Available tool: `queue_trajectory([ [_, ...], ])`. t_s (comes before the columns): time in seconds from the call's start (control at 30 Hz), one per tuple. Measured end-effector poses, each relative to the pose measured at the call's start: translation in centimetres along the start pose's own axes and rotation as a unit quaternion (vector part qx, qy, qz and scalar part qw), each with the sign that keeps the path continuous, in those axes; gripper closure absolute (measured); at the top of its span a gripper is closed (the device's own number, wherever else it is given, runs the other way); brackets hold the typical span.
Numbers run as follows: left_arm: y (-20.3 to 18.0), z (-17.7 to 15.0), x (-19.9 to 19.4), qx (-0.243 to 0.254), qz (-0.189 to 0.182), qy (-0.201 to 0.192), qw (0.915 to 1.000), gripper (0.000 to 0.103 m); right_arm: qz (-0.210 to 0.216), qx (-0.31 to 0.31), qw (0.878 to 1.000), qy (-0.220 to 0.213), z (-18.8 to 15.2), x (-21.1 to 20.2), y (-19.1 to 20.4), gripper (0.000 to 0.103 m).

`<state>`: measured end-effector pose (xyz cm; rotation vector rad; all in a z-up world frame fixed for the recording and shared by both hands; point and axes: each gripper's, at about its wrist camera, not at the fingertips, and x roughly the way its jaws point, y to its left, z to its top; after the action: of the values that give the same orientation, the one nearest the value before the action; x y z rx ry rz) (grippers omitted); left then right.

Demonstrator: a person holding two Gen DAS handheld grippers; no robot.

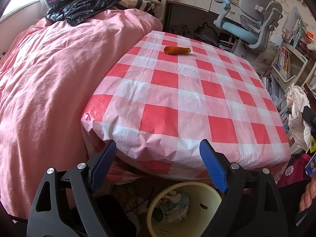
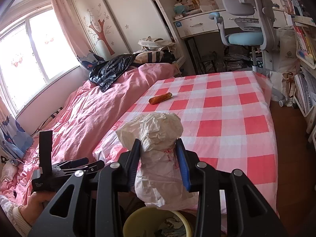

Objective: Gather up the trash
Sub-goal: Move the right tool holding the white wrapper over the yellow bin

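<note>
Here the left claw (image 1: pixel 158 152) stands wide open with nothing between its blue pads, poised over the near edge of the worktop (image 1: pixel 197 98), which wears a red-and-white checked cloth. Below it sits a pale yellow bin (image 1: pixel 215 197) holding crumpled wrappers. The right claw (image 2: pixel 158 148) is clamped on a crumpled white plastic bag (image 2: pixel 154 130), held just above that bin (image 2: pixel 136 217) at the worktop's near edge. Farther off, an orange-brown wrapper (image 1: pixel 176 50) lies alone on the cloth, near the side that meets the bed's pink duvet (image 1: pixel 49 79).
</note>
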<state>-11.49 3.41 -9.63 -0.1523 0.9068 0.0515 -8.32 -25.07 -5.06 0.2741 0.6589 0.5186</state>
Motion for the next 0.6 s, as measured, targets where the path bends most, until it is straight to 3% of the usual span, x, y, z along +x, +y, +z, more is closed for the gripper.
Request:
queue_trajectory([
  [0.6,0.1,-0.2,1.0,-0.003,0.009,0.012,0.9999,0.02,0.03,-0.001,0.999,0.019,-1.7,-0.3,1.2,0.065],
])
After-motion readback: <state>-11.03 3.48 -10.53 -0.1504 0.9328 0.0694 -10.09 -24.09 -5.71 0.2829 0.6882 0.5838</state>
